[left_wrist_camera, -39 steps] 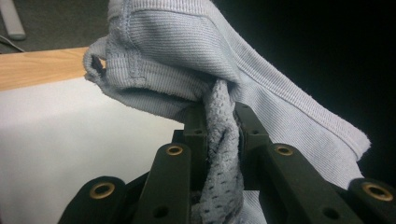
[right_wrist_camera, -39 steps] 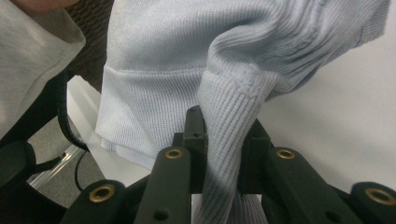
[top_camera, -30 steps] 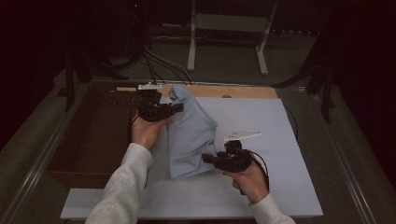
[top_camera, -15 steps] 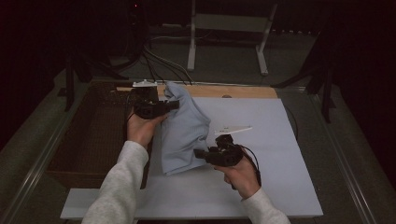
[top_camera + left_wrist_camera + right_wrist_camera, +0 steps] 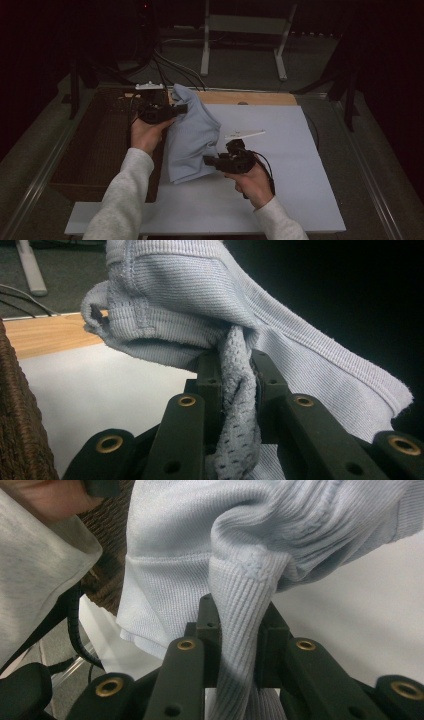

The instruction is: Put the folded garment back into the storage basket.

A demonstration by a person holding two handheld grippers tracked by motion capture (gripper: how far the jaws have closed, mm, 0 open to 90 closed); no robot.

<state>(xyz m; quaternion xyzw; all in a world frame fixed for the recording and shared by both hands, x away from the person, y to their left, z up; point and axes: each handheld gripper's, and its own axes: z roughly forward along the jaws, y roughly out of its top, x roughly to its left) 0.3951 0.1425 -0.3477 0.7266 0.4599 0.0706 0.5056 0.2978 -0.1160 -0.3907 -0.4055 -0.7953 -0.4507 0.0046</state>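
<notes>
Left gripper (image 5: 181, 108) jaws half-buried in bunched garment (image 5: 192, 135); right gripper (image 5: 207, 161) likewise

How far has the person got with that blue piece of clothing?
Done: both grips are made. The left gripper pinches the light blue garment at its far end, the right gripper at its near edge. In hand: it hangs bunched between them, over the white board. Probably left: spreading it flat and folding.
</notes>
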